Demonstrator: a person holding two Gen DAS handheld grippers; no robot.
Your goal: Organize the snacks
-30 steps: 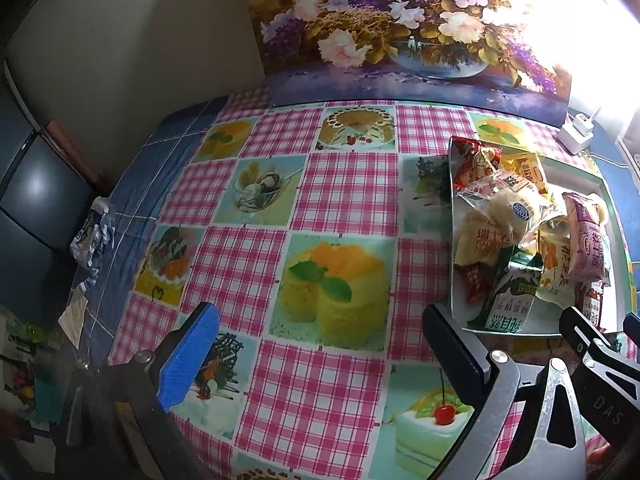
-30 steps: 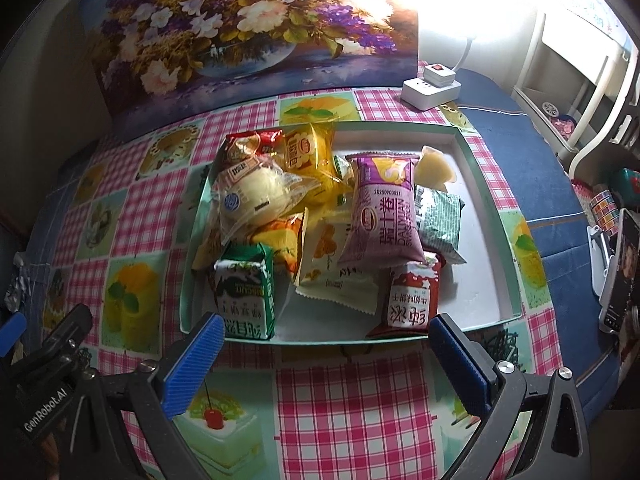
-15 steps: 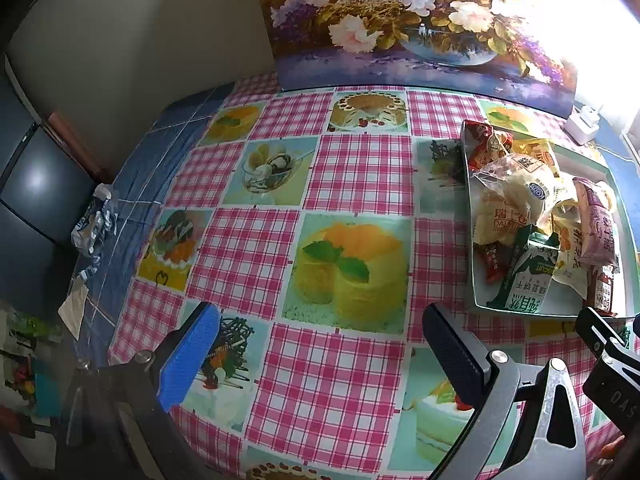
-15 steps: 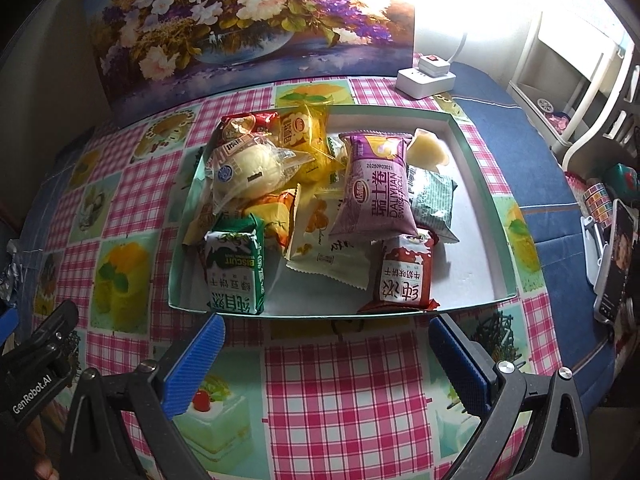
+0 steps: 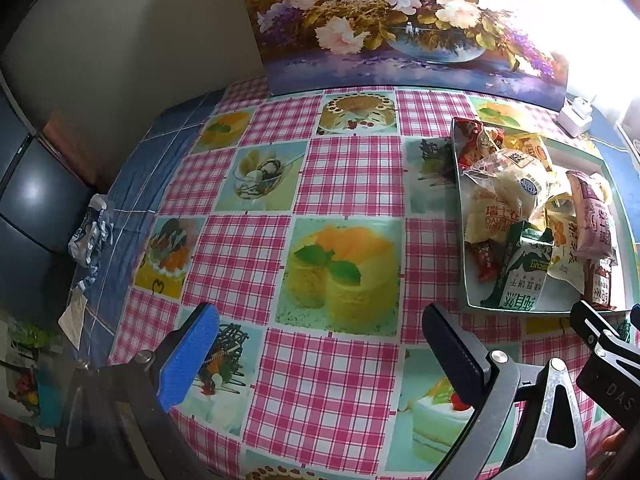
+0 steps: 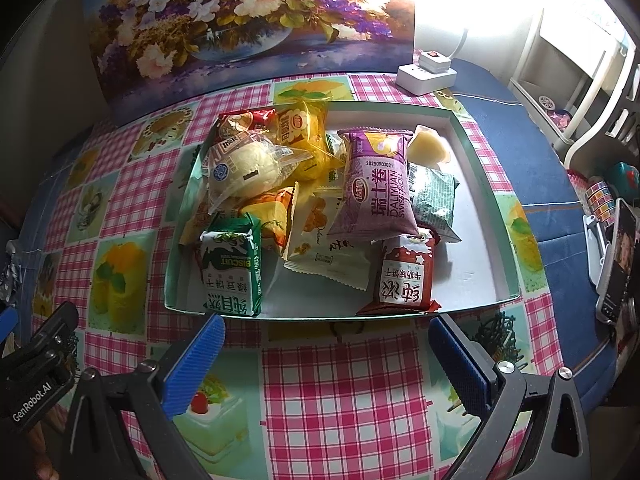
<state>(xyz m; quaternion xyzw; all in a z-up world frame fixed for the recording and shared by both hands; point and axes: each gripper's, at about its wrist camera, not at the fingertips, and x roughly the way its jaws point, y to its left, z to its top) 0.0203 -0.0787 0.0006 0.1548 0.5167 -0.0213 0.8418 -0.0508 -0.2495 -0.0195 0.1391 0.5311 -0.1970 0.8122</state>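
Both hand-held grippers, left point(image 5: 320, 354) and right point(image 6: 326, 356), wide open, empty, hovering over bench point(image 6: 340, 392); snacks piled in tray point(image 6: 476, 276) ahead of right one.

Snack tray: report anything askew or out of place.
The snacks lie heaped, not sorted: the purple Swiss roll packet rests across the red biscuit pack and the green packet. The pile crowds the tray's left side, leaving the right bare. No spill or damage shows.
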